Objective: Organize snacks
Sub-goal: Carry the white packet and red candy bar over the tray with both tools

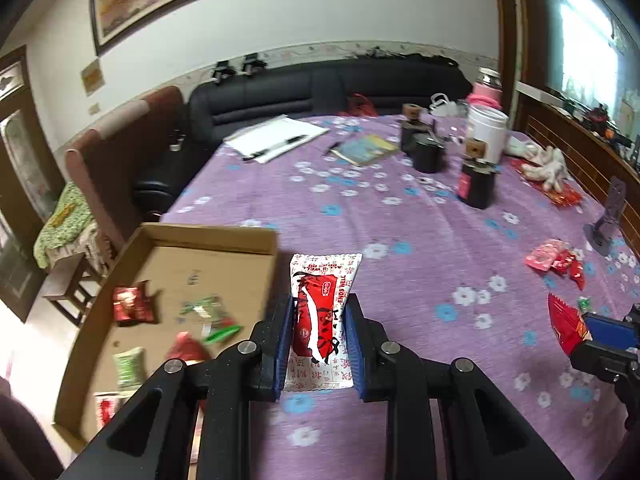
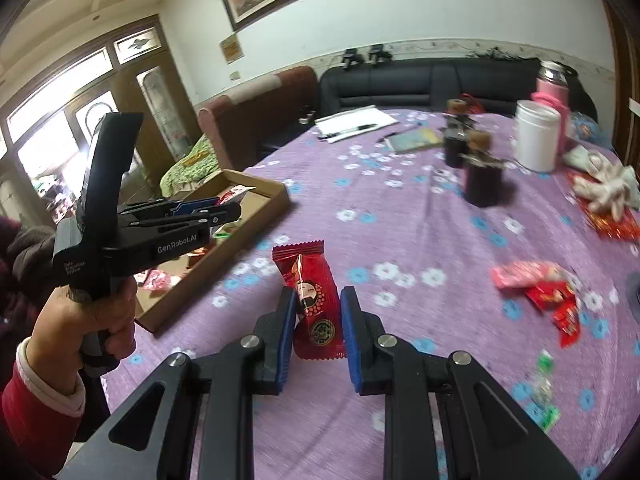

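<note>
Left tool (image 1: 319, 334) pinches a white-and-red snack packet (image 1: 322, 316) above the purple tabletop (image 1: 420, 216), just beside the cardboard box (image 1: 224, 236); right tool (image 2: 318, 334) pinches a red candy wrapper (image 2: 312, 300).

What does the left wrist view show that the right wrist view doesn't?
Only the left wrist view: the white-and-red packet clamped in the left claw, and green snacks lying in the cardboard box.

Only the right wrist view: the hand gripping the left claw's handle, and the dark red candy face-on in the right claw.

Both: the purple floral tablecloth, box, white jar.
</note>
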Available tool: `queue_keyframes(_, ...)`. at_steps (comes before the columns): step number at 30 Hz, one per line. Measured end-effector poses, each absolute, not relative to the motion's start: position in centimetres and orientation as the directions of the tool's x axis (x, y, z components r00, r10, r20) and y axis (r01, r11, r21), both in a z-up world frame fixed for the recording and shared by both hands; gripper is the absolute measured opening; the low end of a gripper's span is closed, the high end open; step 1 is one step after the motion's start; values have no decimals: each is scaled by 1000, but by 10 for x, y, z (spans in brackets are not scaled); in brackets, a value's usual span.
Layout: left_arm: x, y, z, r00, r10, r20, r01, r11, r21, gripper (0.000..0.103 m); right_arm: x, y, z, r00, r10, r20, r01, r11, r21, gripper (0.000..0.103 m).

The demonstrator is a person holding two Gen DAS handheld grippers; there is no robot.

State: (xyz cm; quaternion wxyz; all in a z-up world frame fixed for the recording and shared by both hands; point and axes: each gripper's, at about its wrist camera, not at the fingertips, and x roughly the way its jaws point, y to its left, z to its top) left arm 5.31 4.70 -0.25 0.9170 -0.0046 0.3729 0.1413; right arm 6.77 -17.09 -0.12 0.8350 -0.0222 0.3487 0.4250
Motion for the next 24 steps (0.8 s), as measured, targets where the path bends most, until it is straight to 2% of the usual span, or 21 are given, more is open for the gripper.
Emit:
queue_keyframes(17, 5, 137, -1, 636, 398, -661, -433, 893, 122, 26, 59, -65, 19, 312, 750, -583, -829, 515, 218, 22)
queue_keyframes(24, -3, 157, -2, 624, 417, -661, -464, 878, 115, 26, 58, -38, 20, 287, 760, -583, -848, 485, 215, 22)
